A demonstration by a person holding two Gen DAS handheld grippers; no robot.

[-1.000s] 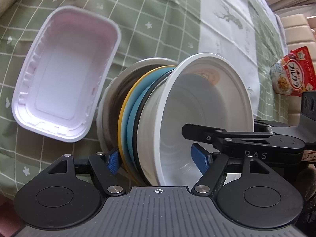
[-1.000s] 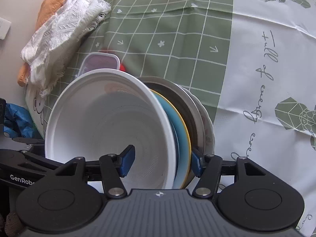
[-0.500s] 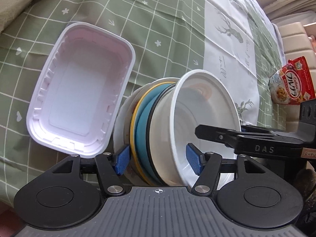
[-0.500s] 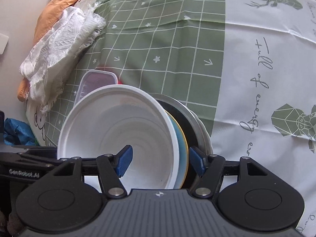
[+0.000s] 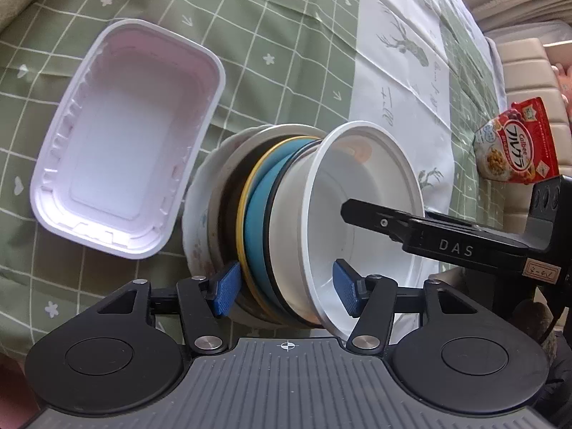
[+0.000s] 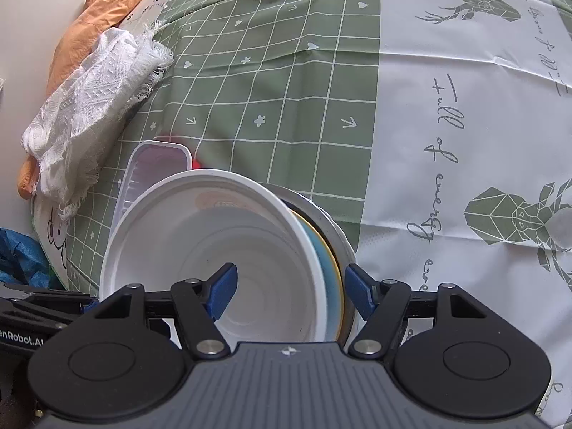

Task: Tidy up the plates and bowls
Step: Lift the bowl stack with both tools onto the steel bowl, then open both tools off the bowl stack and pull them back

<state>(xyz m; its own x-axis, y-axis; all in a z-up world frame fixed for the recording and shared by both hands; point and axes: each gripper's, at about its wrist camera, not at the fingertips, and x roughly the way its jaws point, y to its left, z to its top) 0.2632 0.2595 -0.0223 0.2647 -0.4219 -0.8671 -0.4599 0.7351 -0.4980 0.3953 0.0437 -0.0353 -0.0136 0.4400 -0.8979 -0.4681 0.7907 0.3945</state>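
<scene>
A stack of dishes stands on edge above the green checked tablecloth [image 5: 286, 35]. It is a white bowl [image 5: 357, 214], a blue plate with a yellow rim [image 5: 255, 214], a grey plate [image 5: 228, 186] and a white flowered plate [image 5: 195, 221]. My left gripper [image 5: 285, 293] is closing across the stack's lower rim. One pad lies on the plates' back and the other inside the bowl. My right gripper [image 6: 289, 293] also straddles the stack and its jaws are opening, with one pad loose inside the bowl [image 6: 214, 250]. Its black finger [image 5: 375, 214] reaches into the bowl in the left wrist view.
An empty white plastic tray [image 5: 121, 143] lies left of the stack and shows behind the bowl as the tray [image 6: 153, 168]. A red cereal bag [image 5: 518, 150] sits at the right edge. A white cloth [image 6: 93, 114] and an orange cloth [image 6: 100, 10] are heaped at the far left.
The left pads have come in from wide apart onto the stack. The right pads have spread slightly away from it. The stack now looks a little farther off in both views.
</scene>
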